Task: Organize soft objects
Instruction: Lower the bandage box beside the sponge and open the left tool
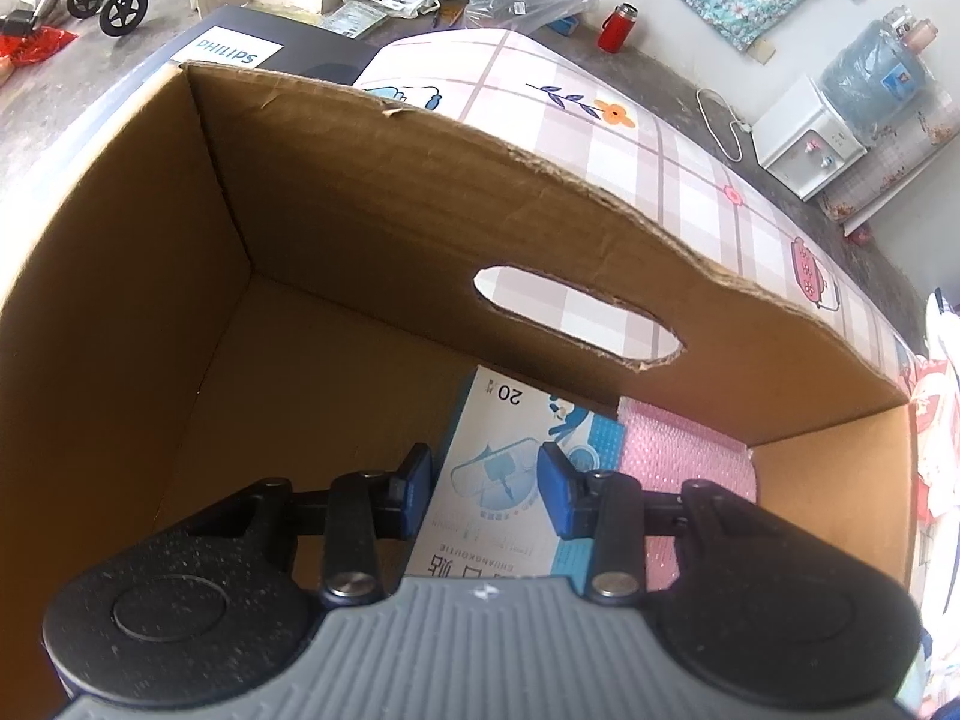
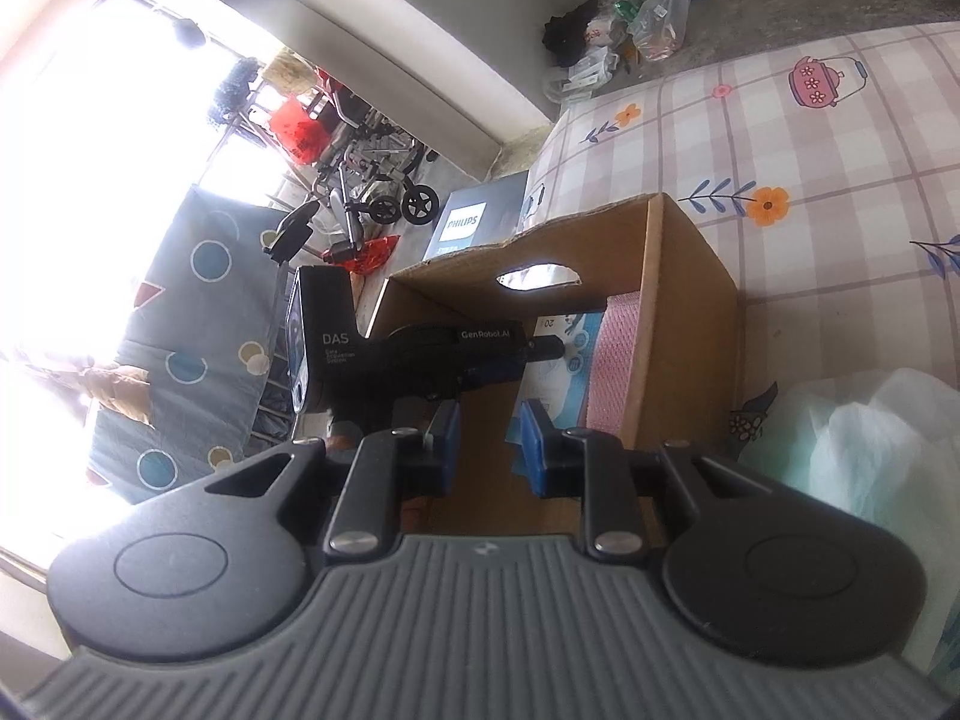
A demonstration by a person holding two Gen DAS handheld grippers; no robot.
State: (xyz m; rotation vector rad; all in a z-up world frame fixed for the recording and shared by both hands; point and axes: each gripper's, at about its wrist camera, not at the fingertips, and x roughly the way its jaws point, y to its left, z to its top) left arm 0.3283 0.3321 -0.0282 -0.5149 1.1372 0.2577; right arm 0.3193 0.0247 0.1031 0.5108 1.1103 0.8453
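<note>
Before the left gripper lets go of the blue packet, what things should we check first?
1. Left gripper inside the cardboard box: ok.
2. Blue packet between its fingers: ok; whether they pinch it, cannot tell.
3. Pink bubble wrap already lying in the box: ok.
4. Free floor in the box beside the packet: ok.
5. Right gripper outside the box and carrying nothing: ok.
6. Packet resting on the box floor: cannot tell.
</note>
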